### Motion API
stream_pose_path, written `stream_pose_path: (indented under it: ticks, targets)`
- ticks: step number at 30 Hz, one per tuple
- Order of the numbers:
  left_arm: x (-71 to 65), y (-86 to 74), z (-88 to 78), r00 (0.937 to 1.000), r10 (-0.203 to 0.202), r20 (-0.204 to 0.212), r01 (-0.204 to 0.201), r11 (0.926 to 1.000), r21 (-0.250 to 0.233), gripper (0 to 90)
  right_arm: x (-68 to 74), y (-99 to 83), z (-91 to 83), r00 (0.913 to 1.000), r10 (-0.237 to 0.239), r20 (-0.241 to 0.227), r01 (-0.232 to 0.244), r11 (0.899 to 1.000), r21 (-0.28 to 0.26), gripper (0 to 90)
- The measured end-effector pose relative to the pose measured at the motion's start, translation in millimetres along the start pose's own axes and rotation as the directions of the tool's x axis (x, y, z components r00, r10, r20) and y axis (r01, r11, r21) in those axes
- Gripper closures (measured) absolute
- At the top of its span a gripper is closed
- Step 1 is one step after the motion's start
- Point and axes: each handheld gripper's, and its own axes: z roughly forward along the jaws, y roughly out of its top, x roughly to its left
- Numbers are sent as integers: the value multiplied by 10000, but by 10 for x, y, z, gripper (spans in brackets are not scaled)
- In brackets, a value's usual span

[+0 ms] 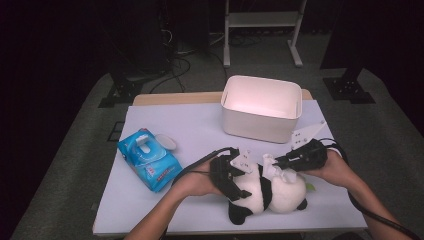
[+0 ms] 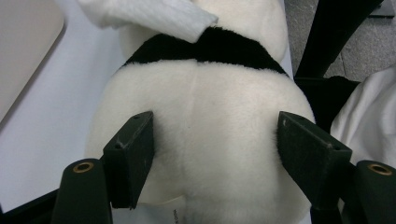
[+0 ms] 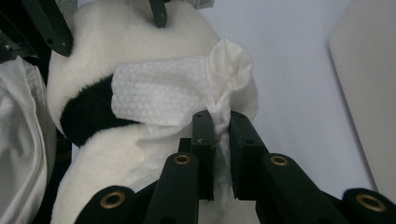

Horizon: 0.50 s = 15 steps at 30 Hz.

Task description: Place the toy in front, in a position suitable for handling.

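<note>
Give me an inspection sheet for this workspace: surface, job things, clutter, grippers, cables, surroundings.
Surface: white table top, bare at its far left.
Job's things: plush panda lying near the front edge; white wipe draped over it.
Clutter: blue wipes pack, flap open; white bin at the back.
Grippers: left gripper clamped across the panda's body; right gripper pinching the wipe.
Cables: black cable trails from the right gripper.
Surroundings: grey carpet, dark stands behind.
</note>
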Motion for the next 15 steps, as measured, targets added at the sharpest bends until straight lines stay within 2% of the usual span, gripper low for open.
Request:
stream_pose_path:
  ticks: [8, 11, 15]
  targets:
    - [-18, 7, 4, 10000, 66, -20, -66, 10000, -4, 286, -61, -273, -205, 9963, 763, 407, -764, 9971, 12, 810]
    - [-12, 23, 5, 9999, 125, -9, -125, 9998, 141, 285, -72, -255, -188, 9968, 687, 410, -690, 9976, 42, 810]
    - [-15, 24, 4, 9999, 145, -31, -145, 9998, 160, 285, -101, -113, -66, 9987, 360, 368, -366, 9992, 169, 810]
